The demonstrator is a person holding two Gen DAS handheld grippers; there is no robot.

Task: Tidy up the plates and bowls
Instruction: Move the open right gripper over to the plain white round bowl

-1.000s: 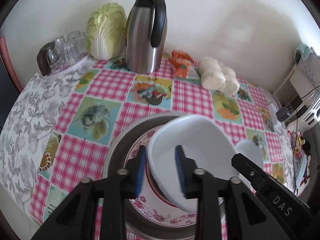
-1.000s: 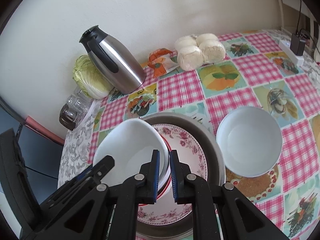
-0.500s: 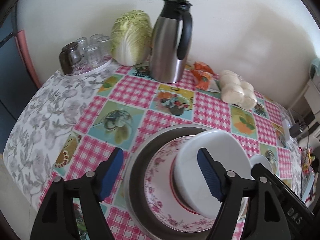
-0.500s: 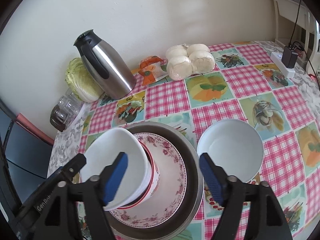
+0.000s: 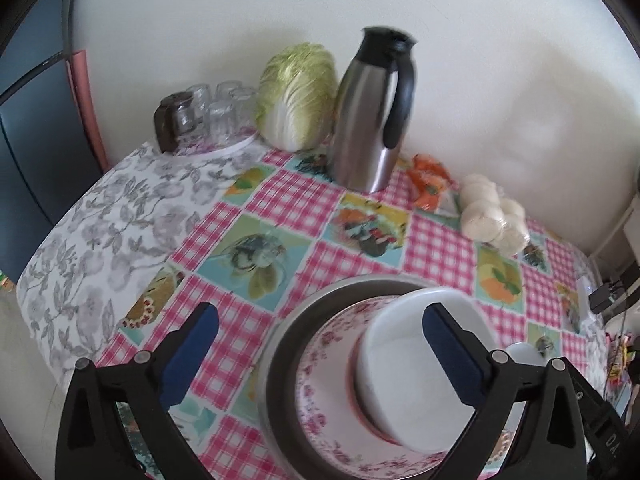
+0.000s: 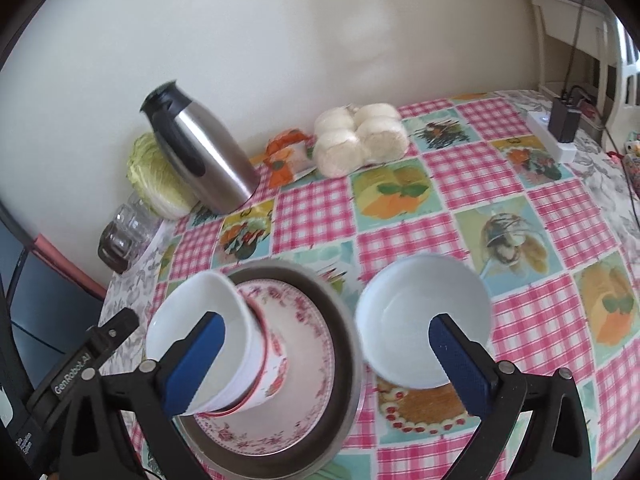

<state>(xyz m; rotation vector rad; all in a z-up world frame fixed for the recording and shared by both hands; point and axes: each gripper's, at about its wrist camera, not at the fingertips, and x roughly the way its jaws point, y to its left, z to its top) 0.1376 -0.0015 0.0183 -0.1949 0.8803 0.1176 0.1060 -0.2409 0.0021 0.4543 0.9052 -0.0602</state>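
Released: white bowl point(image 6: 200, 336) now upright on stacked bowls | both tools point(image 6: 326, 364) point(image 5: 320, 350) just spread wide, empty

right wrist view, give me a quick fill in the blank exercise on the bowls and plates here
1. The stacked white bowl sits on a floral plate inside a round ____ pan.
2. The loose bowl rests directly on the ____.
3. Both the left gripper and the right gripper are ____.
4. Behind the metal jug stands a leafy ____.

Missing words: metal; tablecloth; open; cabbage
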